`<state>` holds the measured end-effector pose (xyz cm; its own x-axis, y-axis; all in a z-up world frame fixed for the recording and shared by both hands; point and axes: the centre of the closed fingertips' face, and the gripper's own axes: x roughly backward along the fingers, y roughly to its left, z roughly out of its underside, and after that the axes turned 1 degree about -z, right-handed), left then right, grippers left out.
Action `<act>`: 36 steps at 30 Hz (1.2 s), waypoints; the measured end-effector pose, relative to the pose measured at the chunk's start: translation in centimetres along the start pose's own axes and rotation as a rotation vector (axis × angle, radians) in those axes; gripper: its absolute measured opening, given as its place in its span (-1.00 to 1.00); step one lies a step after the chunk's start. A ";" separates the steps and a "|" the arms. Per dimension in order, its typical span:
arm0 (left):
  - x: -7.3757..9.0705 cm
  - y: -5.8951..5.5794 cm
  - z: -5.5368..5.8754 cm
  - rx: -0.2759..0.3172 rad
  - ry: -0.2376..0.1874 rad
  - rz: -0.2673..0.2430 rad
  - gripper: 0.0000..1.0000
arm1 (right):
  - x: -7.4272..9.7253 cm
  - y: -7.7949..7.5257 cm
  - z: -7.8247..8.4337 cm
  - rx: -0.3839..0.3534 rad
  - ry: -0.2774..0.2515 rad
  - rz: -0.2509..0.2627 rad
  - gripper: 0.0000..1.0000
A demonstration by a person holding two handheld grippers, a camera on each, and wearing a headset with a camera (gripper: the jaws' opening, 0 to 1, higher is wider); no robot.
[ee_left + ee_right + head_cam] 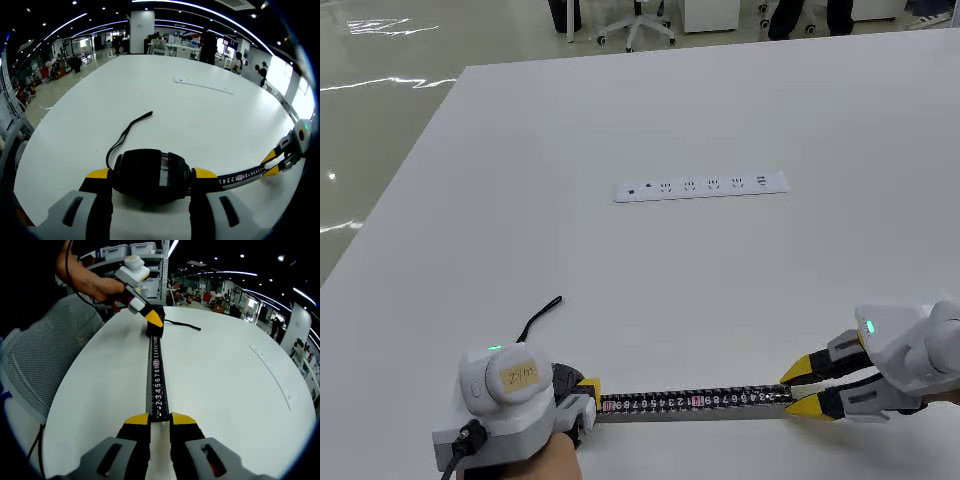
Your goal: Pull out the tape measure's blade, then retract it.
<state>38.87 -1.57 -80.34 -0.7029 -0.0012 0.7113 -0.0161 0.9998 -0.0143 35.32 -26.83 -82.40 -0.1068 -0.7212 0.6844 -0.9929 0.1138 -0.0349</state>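
While the white counter carries everything, the work sits at its near edge, and the pull-out step looks to be about finished. A white power strip lies well beyond the tape measure's case, toward the far side, and takes no part.

The blade runs flat along the counter from the mouth of the case out to the right, numbers up, with a fair length showing. The case, black and rounded, rests on the counter with the left tongs clamped on its two sides. A thin black strap trails from the case, away from the person.

At the blade's end farthest from the case, the right tongs are closed in on the blade. The very tip is hidden between the yellow ends, so the grip seems firm rather than plainly is.

By my reading, the next move calls for holding the case steady. The right tongs then walk back toward it, letting the blade feed in slowly rather than snap.

As for containers, the case is the one housing on hand, and it presumably holds the coiled remainder of the blade.
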 end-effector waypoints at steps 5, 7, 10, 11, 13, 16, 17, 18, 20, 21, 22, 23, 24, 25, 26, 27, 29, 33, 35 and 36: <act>0.0 0.0 0.0 -0.005 -0.002 -0.002 0.15 | 0.0 0.0 -0.1 -0.002 -0.001 0.001 -0.73; 0.0 0.0 0.0 -0.005 -0.002 -0.002 0.15 | 0.0 0.0 -0.1 -0.001 -0.001 0.001 -0.73; 0.0 0.0 0.0 -0.003 -0.002 -0.001 0.15 | -0.1 0.0 -0.1 -0.002 -0.002 0.000 -0.73; 0.0 0.0 0.0 -0.003 -0.003 0.000 0.15 | -0.1 0.0 -0.1 -0.001 -0.001 0.000 -0.73; 0.0 0.0 0.0 -0.003 -0.005 0.000 0.15 | -0.1 0.0 -0.2 -0.001 -0.002 0.000 -0.73; 0.0 0.0 0.0 -0.001 -0.007 0.002 0.15 | -0.1 0.0 -0.2 0.000 -0.001 -0.001 -0.73; 0.0 0.0 0.0 -0.001 -0.006 0.002 0.15 | -0.1 0.0 -0.2 0.000 -0.001 -0.001 -0.73; 0.0 0.1 0.0 -0.001 -0.006 0.001 0.15 | -0.2 0.0 -0.3 0.001 -0.002 -0.001 -0.73; 0.0 0.1 0.0 0.000 -0.007 0.002 0.15 | -0.2 0.0 -0.3 0.000 -0.002 -0.002 -0.73; 0.0 0.1 0.0 0.000 -0.009 0.003 0.15 | -0.2 0.0 -0.3 0.001 -0.002 -0.002 -0.73; 0.0 0.1 0.0 0.000 -0.009 0.003 0.15 | -0.3 -0.1 -0.3 0.000 -0.002 -0.002 -0.73; 0.0 0.1 0.0 0.000 -0.010 0.003 0.15 | -0.3 -0.1 -0.4 0.000 -0.002 -0.002 -0.73; 0.0 0.1 0.0 0.000 -0.010 0.004 0.15 | -0.3 0.0 -0.4 0.000 -0.003 -0.002 -0.73; 0.0 0.1 0.0 0.001 -0.011 0.004 0.15 | -0.3 0.0 -0.4 0.002 -0.002 -0.002 -0.73; 0.0 0.1 0.0 0.001 -0.011 0.004 0.15 | -0.3 -0.1 -0.5 0.002 -0.003 -0.003 -0.73; 0.0 0.1 0.0 0.001 -0.010 0.004 0.15 | -0.3 -0.1 -0.5 0.001 -0.004 -0.003 -0.73; 0.0 0.1 0.0 0.001 -0.010 0.004 0.15 | -0.4 0.0 -0.6 0.002 -0.006 -0.004 -0.73; 0.0 0.1 0.0 0.001 -0.011 0.003 0.15 | -0.5 0.0 -0.8 0.002 -0.010 -0.004 -0.73; 0.0 0.1 0.0 0.000 -0.009 0.003 0.15 | -0.5 -0.1 -0.9 0.003 -0.011 -0.005 -0.73; 0.0 0.1 0.0 0.000 -0.008 0.002 0.15 | -0.6 0.0 -1.0 0.003 -0.012 -0.006 -0.73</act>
<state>38.85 -1.50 -80.32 -0.7088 0.0006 0.7054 -0.0149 0.9998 -0.0158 35.48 -25.75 -82.11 -0.1019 -0.7299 0.6759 -0.9936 0.1079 -0.0333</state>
